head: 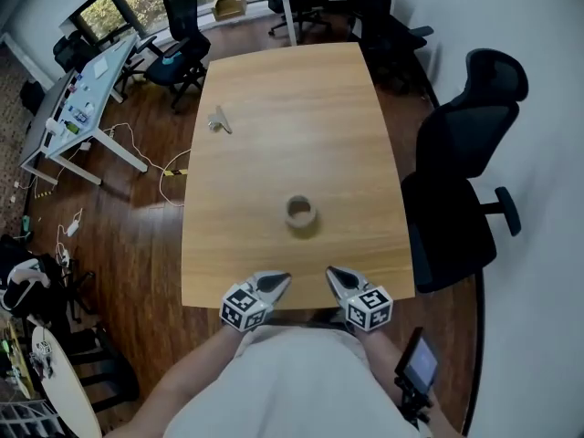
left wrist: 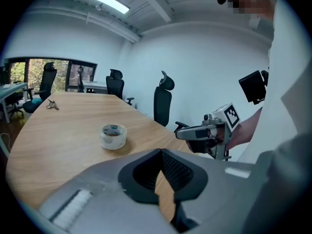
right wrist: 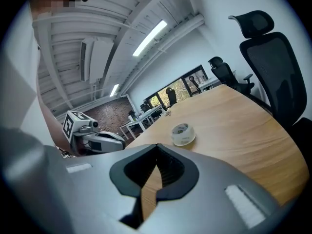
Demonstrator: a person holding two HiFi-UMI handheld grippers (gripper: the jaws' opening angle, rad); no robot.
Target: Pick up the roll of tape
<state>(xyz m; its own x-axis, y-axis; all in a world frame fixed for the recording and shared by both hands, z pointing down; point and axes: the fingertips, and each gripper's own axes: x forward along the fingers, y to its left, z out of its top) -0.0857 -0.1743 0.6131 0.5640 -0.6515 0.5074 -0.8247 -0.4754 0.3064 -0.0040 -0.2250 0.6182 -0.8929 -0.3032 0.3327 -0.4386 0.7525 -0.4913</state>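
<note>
A roll of clear tape lies flat on the wooden table, a little ahead of both grippers. My left gripper is at the table's near edge, left of the roll, shut with nothing in it. My right gripper is beside it at the same edge, also shut and empty. In the left gripper view the tape lies ahead and to the left of the shut left gripper, with the right gripper off to the side. In the right gripper view the tape lies just beyond the right gripper.
A small bunch of keys lies far off on the table's left side. A black office chair stands close to the table's right edge. More chairs and desks are beyond the far end.
</note>
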